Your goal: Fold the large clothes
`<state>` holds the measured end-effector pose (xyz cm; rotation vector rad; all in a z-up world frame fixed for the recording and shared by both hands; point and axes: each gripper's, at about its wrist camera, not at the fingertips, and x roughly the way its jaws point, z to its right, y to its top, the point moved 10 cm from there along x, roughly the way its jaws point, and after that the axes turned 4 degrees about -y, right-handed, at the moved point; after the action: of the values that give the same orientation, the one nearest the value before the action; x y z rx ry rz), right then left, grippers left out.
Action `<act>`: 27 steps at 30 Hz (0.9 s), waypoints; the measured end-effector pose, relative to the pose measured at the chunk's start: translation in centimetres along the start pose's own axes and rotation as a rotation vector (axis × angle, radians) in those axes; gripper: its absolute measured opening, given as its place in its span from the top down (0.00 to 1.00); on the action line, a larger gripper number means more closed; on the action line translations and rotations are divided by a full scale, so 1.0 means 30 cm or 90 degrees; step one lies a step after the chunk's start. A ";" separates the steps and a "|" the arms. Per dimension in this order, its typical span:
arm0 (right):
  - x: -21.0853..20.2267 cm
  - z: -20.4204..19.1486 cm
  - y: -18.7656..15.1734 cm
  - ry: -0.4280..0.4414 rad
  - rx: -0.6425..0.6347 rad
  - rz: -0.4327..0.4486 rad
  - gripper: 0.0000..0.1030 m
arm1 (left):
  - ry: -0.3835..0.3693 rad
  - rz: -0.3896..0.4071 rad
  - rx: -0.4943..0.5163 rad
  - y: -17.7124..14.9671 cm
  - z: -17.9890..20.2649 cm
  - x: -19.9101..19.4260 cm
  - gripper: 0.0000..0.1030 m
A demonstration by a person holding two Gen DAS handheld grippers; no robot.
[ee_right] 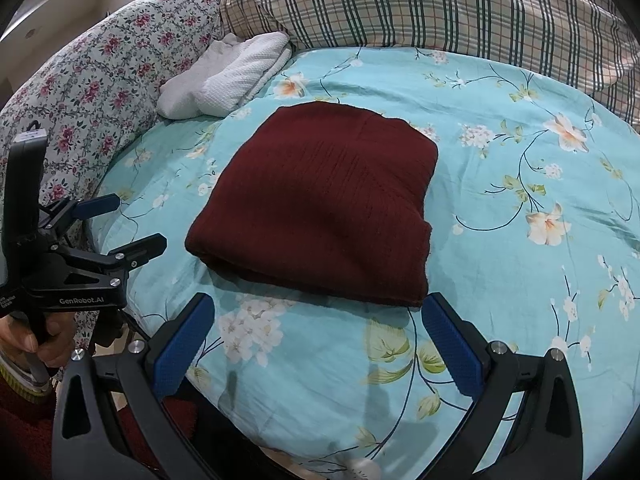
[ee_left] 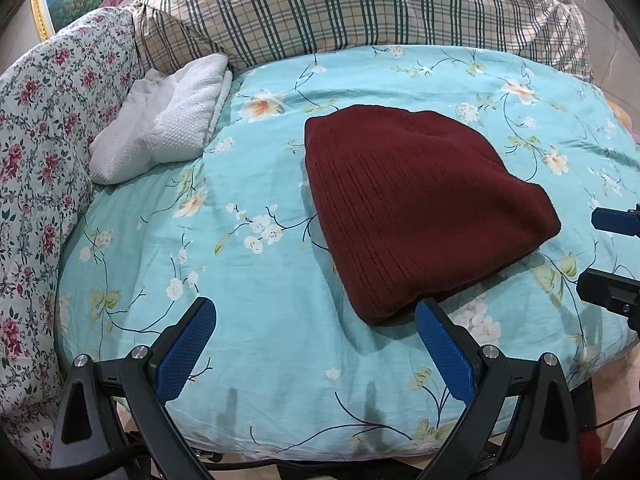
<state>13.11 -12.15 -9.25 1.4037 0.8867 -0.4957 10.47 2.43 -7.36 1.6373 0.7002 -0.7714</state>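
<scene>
A dark red knitted garment [ee_left: 420,208] lies folded into a thick rectangle on the turquoise flowered bedsheet [ee_left: 248,280]. The right wrist view shows the same garment [ee_right: 320,208] in the middle of the bed. My left gripper [ee_left: 316,312] is open, low over the sheet, with its right finger close to the garment's near corner. It holds nothing. My right gripper [ee_right: 318,308] is open too, just short of the garment's near edge, and empty. The left gripper [ee_right: 136,220] also shows at the left of the right wrist view, held by a hand [ee_right: 36,340].
A folded white textured cloth [ee_left: 168,120] lies at the back left of the bed. A plaid duvet [ee_left: 360,4] is bunched along the far side. A flowered quilt [ee_left: 40,152] runs down the left edge. The bed's near edge drops off below the grippers.
</scene>
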 end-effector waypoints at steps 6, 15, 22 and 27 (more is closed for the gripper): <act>0.000 0.002 0.002 0.001 0.000 0.001 0.00 | 0.003 0.005 0.001 0.005 0.002 -0.009 0.03; -0.004 -0.005 0.006 0.004 0.001 0.002 0.00 | 0.003 0.005 0.002 0.005 0.008 -0.009 0.03; -0.005 -0.011 0.009 0.004 -0.001 0.003 0.00 | 0.003 0.006 0.002 0.006 0.008 -0.009 0.03; -0.005 -0.011 0.009 0.004 -0.001 0.003 0.00 | 0.003 0.006 0.003 0.007 0.010 -0.010 0.03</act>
<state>13.15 -11.83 -8.95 1.4065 0.8887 -0.4877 10.42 2.07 -7.03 1.6455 0.6936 -0.7629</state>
